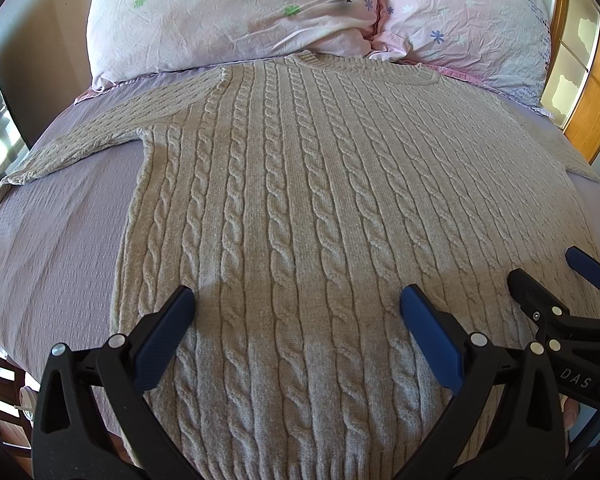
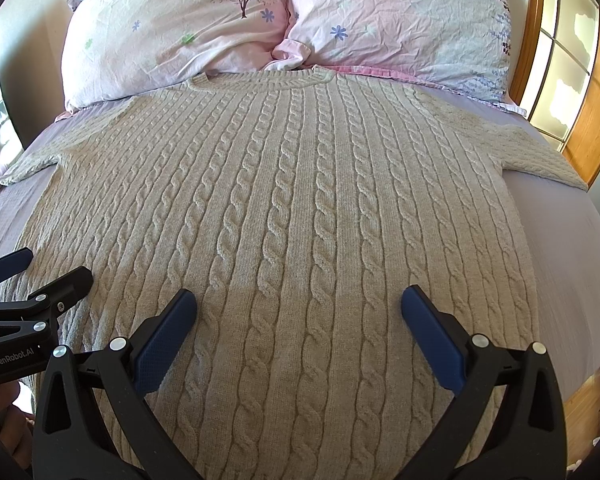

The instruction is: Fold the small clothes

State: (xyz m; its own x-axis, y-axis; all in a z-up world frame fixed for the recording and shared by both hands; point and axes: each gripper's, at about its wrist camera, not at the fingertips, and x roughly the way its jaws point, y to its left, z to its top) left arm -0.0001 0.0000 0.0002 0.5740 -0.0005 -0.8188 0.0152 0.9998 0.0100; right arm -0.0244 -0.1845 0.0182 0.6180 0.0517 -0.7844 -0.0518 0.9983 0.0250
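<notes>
Hovering over sweater (image 1: 300,200) hem: left gripper (image 1: 298,312) and right gripper (image 2: 300,312) both wide open, empty. Thick, floppy knit; pinch hem corners.

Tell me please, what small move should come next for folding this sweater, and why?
Probably move the left gripper out to the left sleeve and pinch it, to fold it across the body. The sweater lies flat on the bed with both sleeves spread, nothing folded yet, and both grippers, the right gripper too, are open and hold nothing.
</notes>
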